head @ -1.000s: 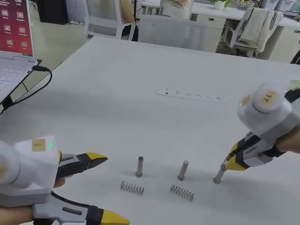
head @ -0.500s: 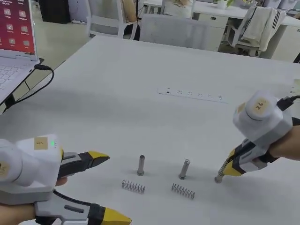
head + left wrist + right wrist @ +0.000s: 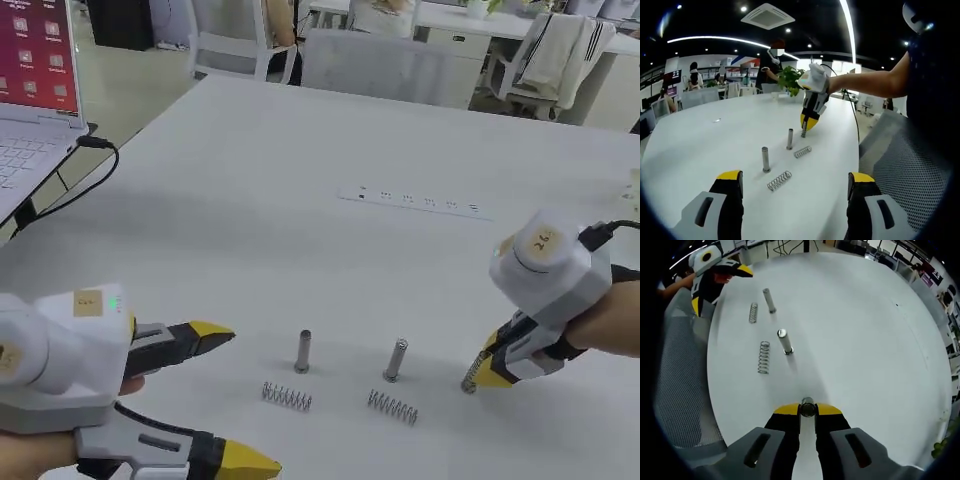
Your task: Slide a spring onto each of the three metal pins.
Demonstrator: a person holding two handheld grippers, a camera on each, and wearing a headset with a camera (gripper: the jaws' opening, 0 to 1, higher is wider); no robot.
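**One spring on a pin, two springs lying on the table**

The large white table carries everything. At its far left edge stands an open silver laptop with a red screen, and a flat white power strip lies near the middle of the table.

The left gripper, white body with black jaws and yellow tips, is low at the near left. Its jaws stand wide apart and hold nothing. The right gripper, of the same kind, points down at the right metal pin. Its jaws are narrow and closed around the third wire spring, which sits on this pin.

Three short upright pins of grey metal stand in a row. The left metal pin and the middle metal pin are bare.

The first loose wire spring lies flat just in front of the left pin. The second loose wire spring lies the same way in front of the middle pin. Neither spring touches its pin.
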